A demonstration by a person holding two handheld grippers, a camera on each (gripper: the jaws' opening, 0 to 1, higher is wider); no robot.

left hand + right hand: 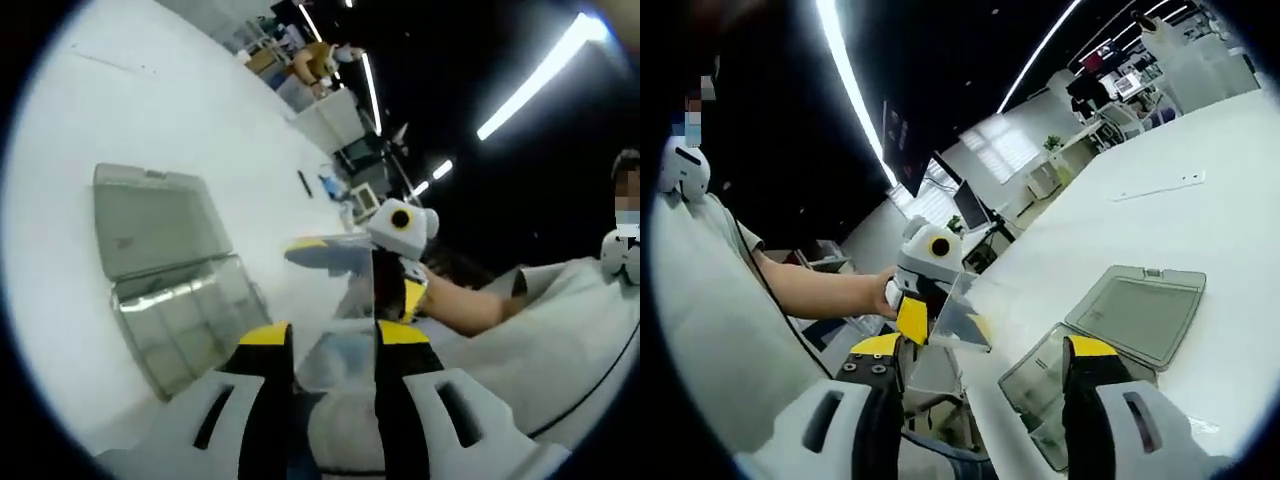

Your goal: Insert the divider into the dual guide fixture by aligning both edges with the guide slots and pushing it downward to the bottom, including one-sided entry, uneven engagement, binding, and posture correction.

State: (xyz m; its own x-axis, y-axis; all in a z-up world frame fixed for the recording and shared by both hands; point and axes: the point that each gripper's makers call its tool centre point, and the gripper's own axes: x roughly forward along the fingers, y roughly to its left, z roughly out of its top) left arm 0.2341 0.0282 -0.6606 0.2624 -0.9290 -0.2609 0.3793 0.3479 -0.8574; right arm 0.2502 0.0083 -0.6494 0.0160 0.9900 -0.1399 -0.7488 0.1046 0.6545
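Looking along the left gripper (335,345), its two black jaws with yellow tips are seen rising from the bottom of the left gripper view, closed on a clear plastic divider (345,335) that stands between them. The sheet reaches upward past the tips, its top edge near the other gripper. To the left, an open clear storage case (170,275) is laid on the white table (120,110), its lid folded back flat and its compartmented tray nearer the jaws; the case is well apart from the divider. The right gripper (395,285) is seen coming in from the right, held by a bare forearm (470,305) and a person in light clothing. Ceiling light strips (535,75) are seen above.

In the right gripper view, the right gripper (985,350) is shown with its yellow-tipped jaws spread wide, nothing being held between them. Beyond them the left gripper (925,300) is seen at centre, gripped by a hand (885,290), with the clear divider (965,315) clamped in its yellow jaws and held in the air, off the table's near edge. The open case (1110,340) lies on the white table (1200,230) to the right, partly hidden behind the right-hand jaw. Whether any guide slots are present inside the case cannot be told.
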